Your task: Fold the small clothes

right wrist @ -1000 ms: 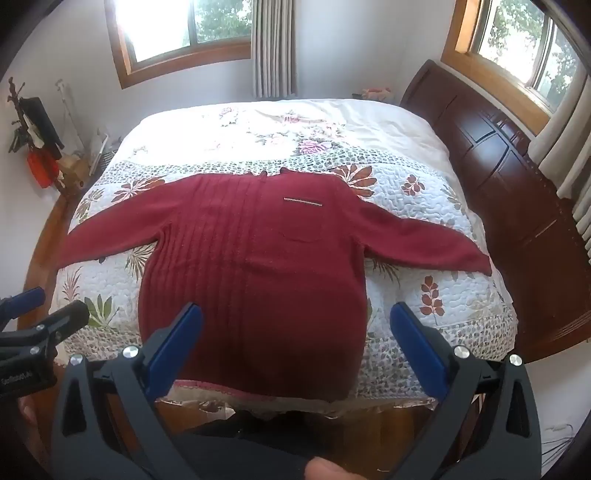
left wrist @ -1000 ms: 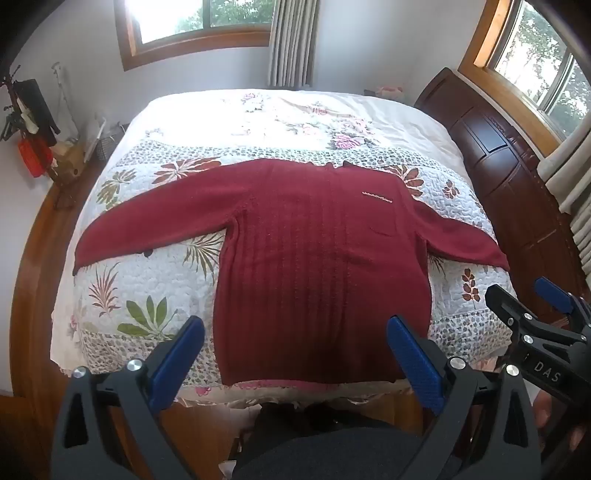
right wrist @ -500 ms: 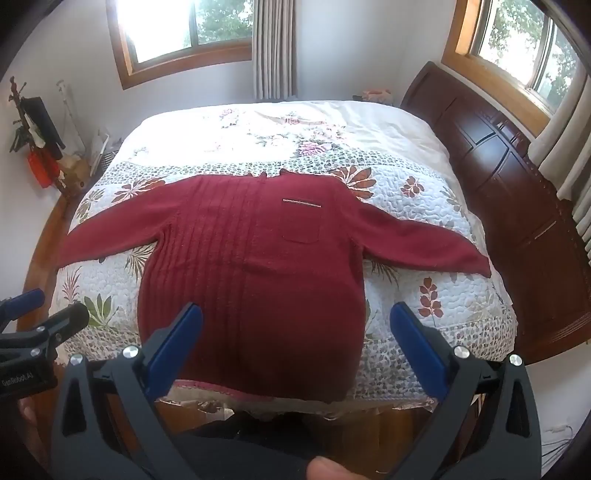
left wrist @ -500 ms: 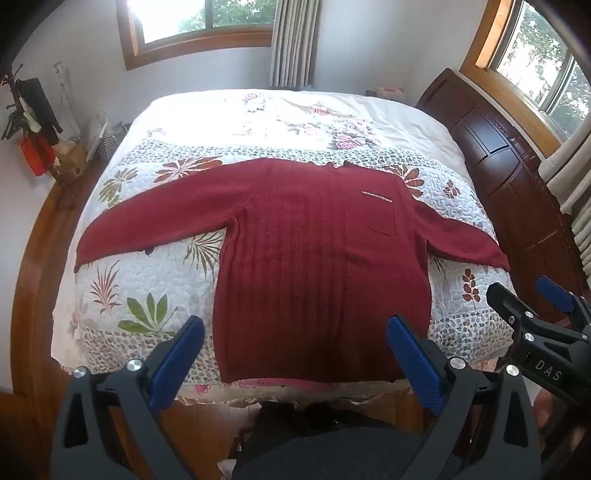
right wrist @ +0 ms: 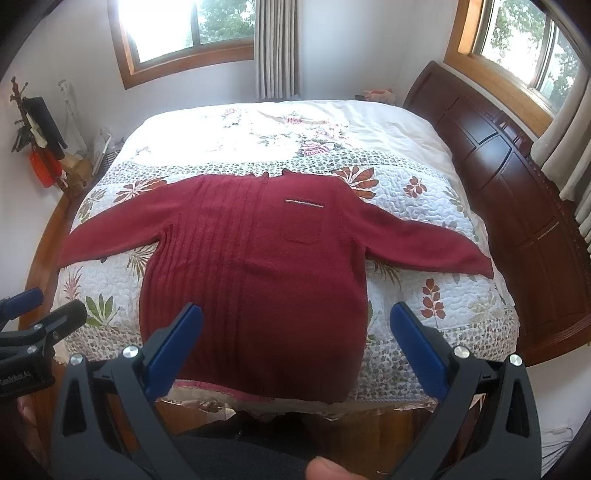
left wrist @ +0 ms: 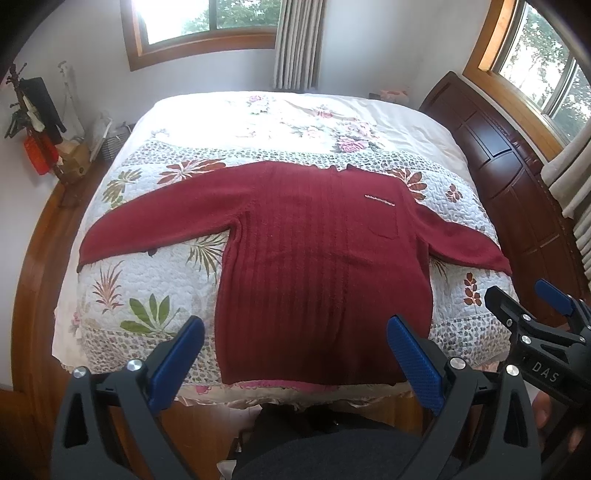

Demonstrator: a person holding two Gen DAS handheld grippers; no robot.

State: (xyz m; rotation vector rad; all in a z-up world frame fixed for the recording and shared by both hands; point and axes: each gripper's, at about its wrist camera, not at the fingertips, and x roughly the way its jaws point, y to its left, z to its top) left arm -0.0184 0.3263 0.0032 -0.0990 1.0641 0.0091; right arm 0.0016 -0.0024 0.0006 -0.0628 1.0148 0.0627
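Nothing has shifted since the earlier frames: both grippers hover as before off the bed's near edge. Left gripper (left wrist: 295, 354) and right gripper (right wrist: 297, 349) hold their jaws wide apart, gripping nothing. The red knit sweater (left wrist: 317, 258) lies flat, sleeves spread, hem at the near edge of the floral quilt (left wrist: 147, 280).

A bed (left wrist: 258, 122) fills the middle of the room, spread with a white quilt (left wrist: 122, 284) printed with leaves and flowers. A dark wooden headboard (right wrist: 517, 192) runs along its right edge. The walls (left wrist: 92, 44) are pale, and 2 wood-framed windows (right wrist: 184, 33) let in bright daylight, with trees outside. Grey curtains (right wrist: 277, 48) hang by the far window. Wooden floor (left wrist: 40, 240) shows beyond the left edge, where a coat stand (left wrist: 35, 110) holds dark and red items.
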